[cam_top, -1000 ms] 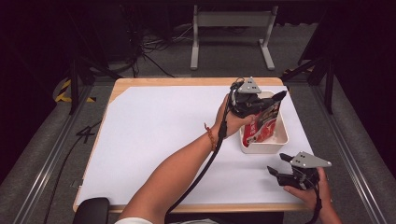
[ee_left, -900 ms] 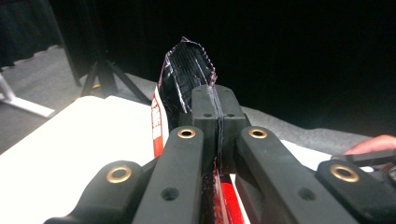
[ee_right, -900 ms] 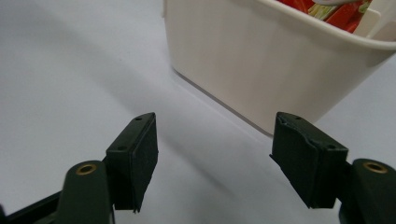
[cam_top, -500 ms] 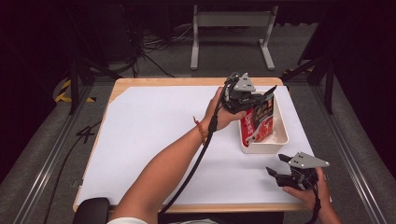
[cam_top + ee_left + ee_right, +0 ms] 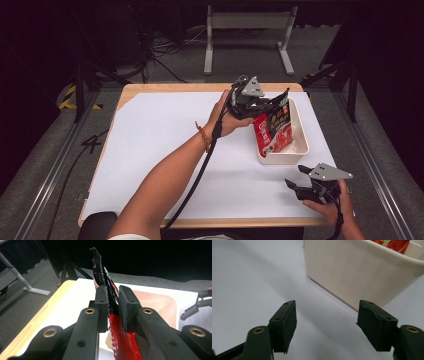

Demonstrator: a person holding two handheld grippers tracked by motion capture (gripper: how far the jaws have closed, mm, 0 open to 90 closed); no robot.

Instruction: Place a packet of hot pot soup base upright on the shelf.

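A red and black snack pouch (image 5: 274,129) stands tilted in the white bin (image 5: 301,148) at the table's right side, its top corner raised. My left gripper (image 5: 260,107) is shut on the pouch's upper edge. In the left gripper view the pouch (image 5: 122,341) is pinched between the two pads (image 5: 102,305), and its serrated top sticks up past them. My right gripper (image 5: 298,186) sits low near the table's front right corner, open and holding nothing. In the right gripper view its jaws (image 5: 326,325) stand wide apart, facing the bin's near wall (image 5: 352,272).
A white sheet (image 5: 160,145) covers the wooden table (image 5: 165,88). The left gripper's cable (image 5: 197,175) trails along the forearm to the front edge. Beyond the table stand a metal frame (image 5: 247,30) and floor cables. My right gripper (image 5: 193,308) shows far off in the left gripper view.
My left gripper has shifted a little to the left with the pouch, drawing its top edge up and leftward over the bin. The right gripper has stayed put.
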